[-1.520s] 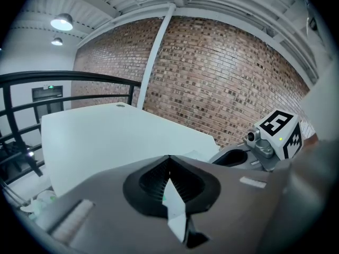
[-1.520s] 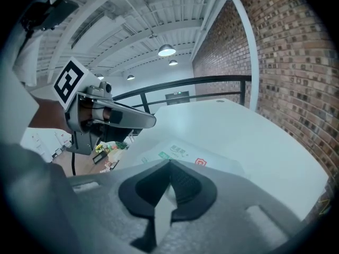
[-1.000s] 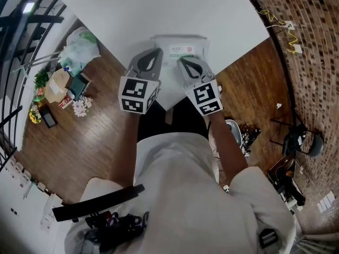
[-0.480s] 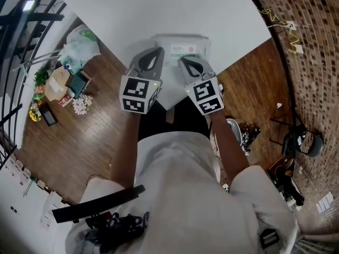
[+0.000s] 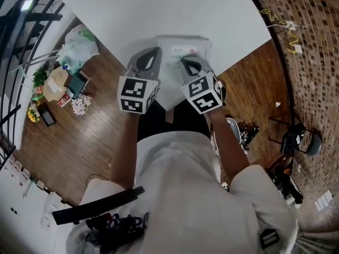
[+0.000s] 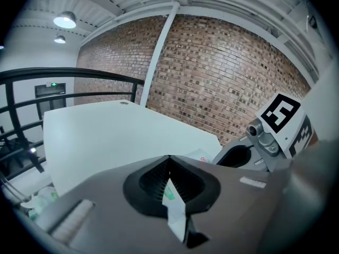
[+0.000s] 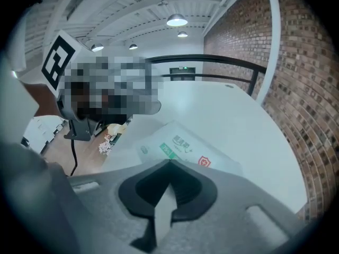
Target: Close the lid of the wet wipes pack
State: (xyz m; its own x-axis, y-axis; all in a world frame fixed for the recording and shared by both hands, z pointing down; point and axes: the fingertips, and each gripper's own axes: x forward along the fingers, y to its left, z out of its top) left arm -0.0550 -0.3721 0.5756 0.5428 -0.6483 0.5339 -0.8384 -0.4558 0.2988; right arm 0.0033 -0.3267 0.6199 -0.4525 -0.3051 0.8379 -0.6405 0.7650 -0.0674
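As wipes pack lies flat, long axis crosswise

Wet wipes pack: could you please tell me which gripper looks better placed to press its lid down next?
Probably the right gripper: its shut jaws are over the wet wipes pack's printed top, which lies straight ahead in its view. The left gripper sits at the pack's left edge.

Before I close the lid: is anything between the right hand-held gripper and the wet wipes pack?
No. In the right gripper view the wet wipes pack lies directly beyond the tips of the right hand-held gripper, with nothing between them.
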